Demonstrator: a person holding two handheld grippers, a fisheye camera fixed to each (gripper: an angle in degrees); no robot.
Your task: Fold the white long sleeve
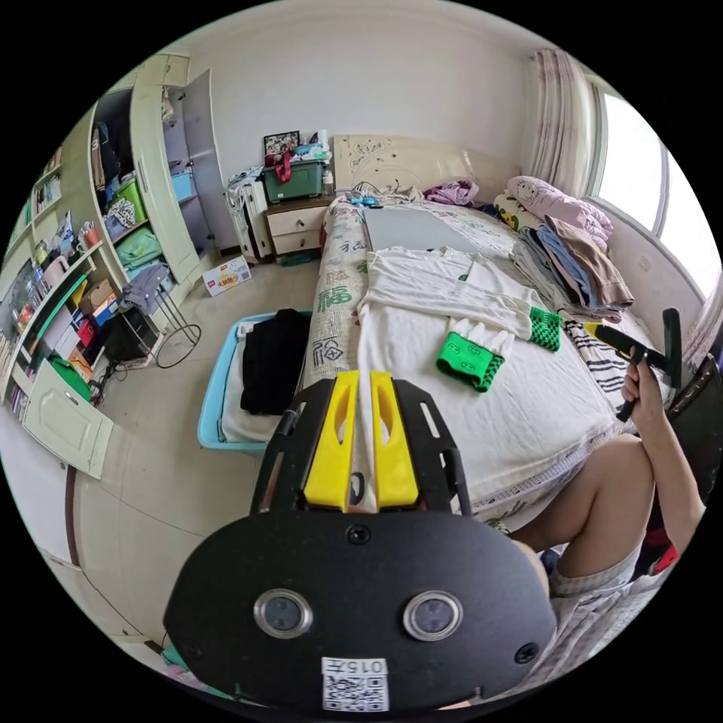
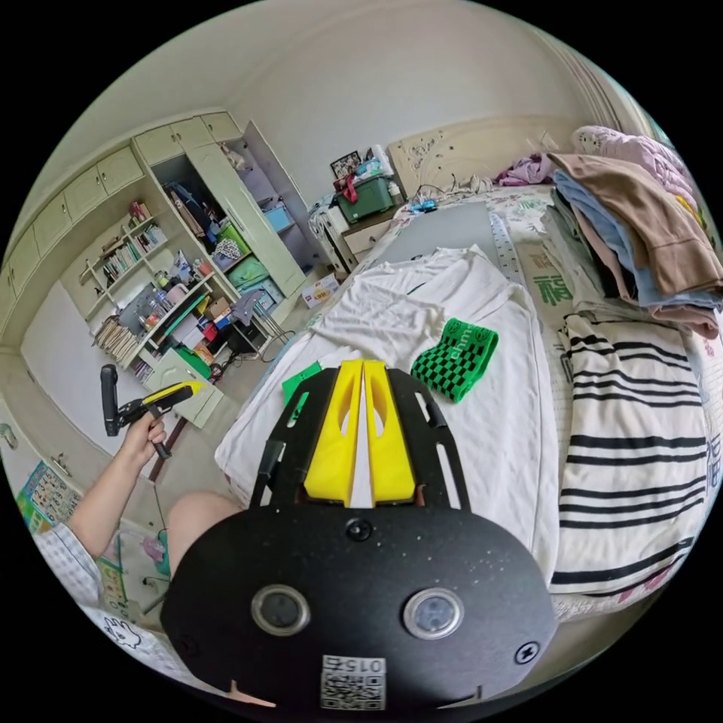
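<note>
The shirt [image 1: 444,290] is lying flat on the bed [image 1: 527,422] (sleeves already folded in, green cuffs showing), both grippers [image 1: 361,392] [image 2: 363,376] are hovering with jaws together, needing to open and pinch the hem corners evenly.

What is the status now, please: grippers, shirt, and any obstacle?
Left gripper and right gripper shut, empty, off the bed. Shirt flat on bed, green cuffs folded in. Clothes pile beside it, not touching.
</note>
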